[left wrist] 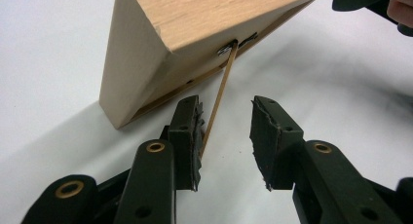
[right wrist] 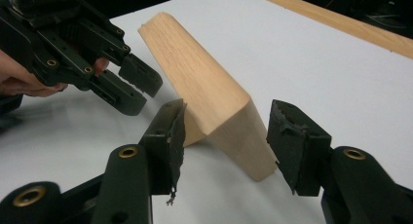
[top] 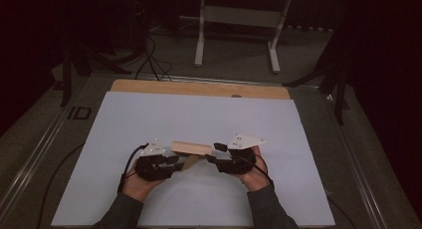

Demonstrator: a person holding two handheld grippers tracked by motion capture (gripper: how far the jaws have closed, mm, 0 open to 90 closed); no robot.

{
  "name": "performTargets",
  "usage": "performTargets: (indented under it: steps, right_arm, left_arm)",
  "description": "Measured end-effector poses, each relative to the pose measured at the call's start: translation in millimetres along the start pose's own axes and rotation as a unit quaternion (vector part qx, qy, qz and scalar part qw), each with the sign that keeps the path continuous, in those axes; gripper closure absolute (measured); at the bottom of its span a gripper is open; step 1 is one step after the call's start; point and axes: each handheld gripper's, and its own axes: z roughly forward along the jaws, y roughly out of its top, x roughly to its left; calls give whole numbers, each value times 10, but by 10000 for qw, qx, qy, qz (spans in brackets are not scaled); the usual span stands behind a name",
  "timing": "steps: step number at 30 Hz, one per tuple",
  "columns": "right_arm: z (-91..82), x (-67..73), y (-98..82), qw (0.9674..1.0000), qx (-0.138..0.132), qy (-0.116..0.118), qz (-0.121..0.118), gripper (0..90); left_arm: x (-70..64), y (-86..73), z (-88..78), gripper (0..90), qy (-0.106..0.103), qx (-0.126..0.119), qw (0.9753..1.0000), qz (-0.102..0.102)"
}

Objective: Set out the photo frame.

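Note:
A light wooden frame [top: 191, 148] stands tilted on the white sheet [top: 199, 119], propped on a thin back strut [top: 190, 162]. My left gripper [top: 175, 162] is at its left end and my right gripper [top: 213, 157] at its right end. In the left gripper view the frame's back [left wrist: 195, 19] rises ahead and the strut [left wrist: 221, 87] runs down just beside the left pad, inside my left gripper [left wrist: 226, 112], whose jaws stand apart. In the right gripper view my right gripper [right wrist: 224, 121] is open astride the frame's near end [right wrist: 195, 73], with a gap at the right pad.
The sheet covers a wooden table whose bare back edge [top: 199, 88] shows beyond it. A white desk frame [top: 239, 20] and cables [top: 149, 59] are on the floor farther back. Dark stands flank the table on both sides.

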Motion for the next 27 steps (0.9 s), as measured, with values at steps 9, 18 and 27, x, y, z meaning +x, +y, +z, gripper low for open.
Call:
performTargets:
  steps: [9,18,27]
  right_arm:
    - [-72,-9,41,9997,-216,51,89,483]
    - [-161,-80,71,9983,-483,-111,318,600]
    - [-175,-138,61,9963,-523,-501,472,759]
  left_arm:
    - [-1,13,-44,639,27,-79,10000,-6]
    - [-32,33,-55,676,-1,-83,9999,86]
    - [-56,58,-69,704,3,-138,9998,107]
